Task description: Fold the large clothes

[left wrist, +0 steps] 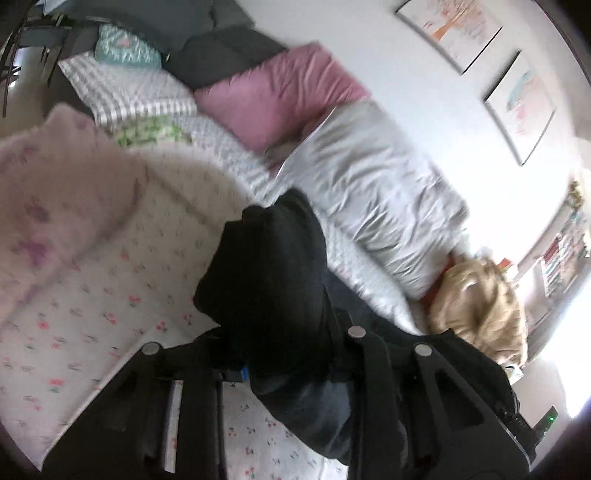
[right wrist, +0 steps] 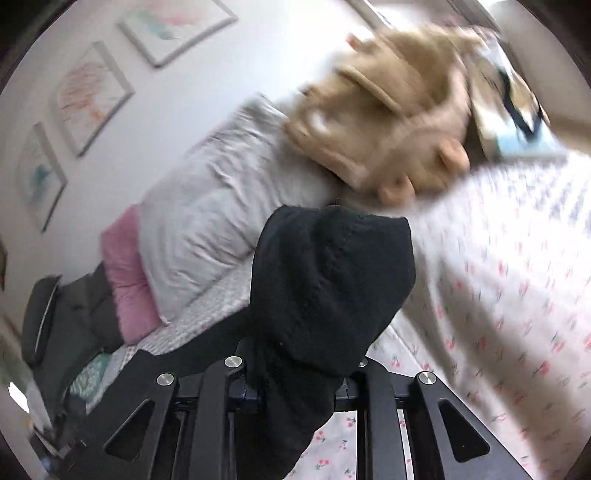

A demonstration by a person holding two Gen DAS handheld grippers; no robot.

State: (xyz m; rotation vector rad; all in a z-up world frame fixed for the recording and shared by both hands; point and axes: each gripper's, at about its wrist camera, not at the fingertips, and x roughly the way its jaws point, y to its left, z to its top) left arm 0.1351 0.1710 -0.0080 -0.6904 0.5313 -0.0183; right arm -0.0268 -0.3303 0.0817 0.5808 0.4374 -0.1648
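Left wrist view: the left gripper is clamped on a bunched fold of a black knitted garment, which rises in a dark hump above the black fingers and drapes down between them. Under it lies a white bedsheet printed with small red cherries. A pale pink fluffy blanket is heaped at the left. Along the far edge of the bed sit a rose-pink pillow, a crumpled light grey pillow, a grey-and-white checked pillow and a small teal patterned cushion. A tan plush toy, blurred, lies at the right end of the grey pillow. Two framed drawings hang on the white wall.

Right wrist view: the right gripper is closed on another part of the same black knitted garment, whose stitched seam shows on the mound of cloth bulging over the fingers; a tail of it hangs below them. The cherry-print sheet spreads to the right. The tan plush toy fills the upper middle, smeared by motion. The light grey pillow and rose-pink pillow lie at the left, below three framed drawings on the wall.
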